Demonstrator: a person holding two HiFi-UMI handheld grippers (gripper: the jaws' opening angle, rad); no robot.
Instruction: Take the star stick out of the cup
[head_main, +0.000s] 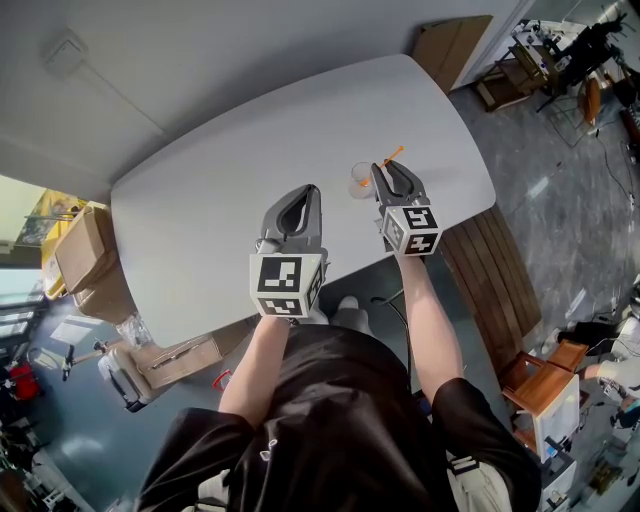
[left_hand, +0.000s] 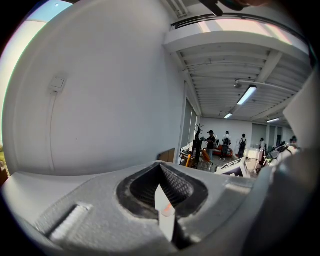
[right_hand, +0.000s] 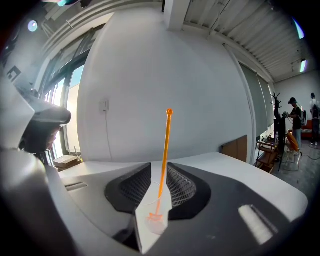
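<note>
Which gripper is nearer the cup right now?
Right. The right gripper is at the cup, with the star stick standing between its slightly parted jaws. The left gripper hangs apart, to the cup's left, jaws together.

Clear glossy plastic cup (head_main: 360, 181), translucent orange plastic star stick (right_hand: 165, 150), smooth matt white table (head_main: 230, 190)

In the head view, my right gripper (head_main: 383, 168) covers one side of the cup (head_main: 355, 182) by the table's (head_main: 250, 170) near edge. It hides the stick's (head_main: 394, 154) lower length and its star. In the right gripper view I cannot tell whether my jaws actually touch the stick. The left gripper view shows distant people (left_hand: 226, 141), too small to make out.
</note>
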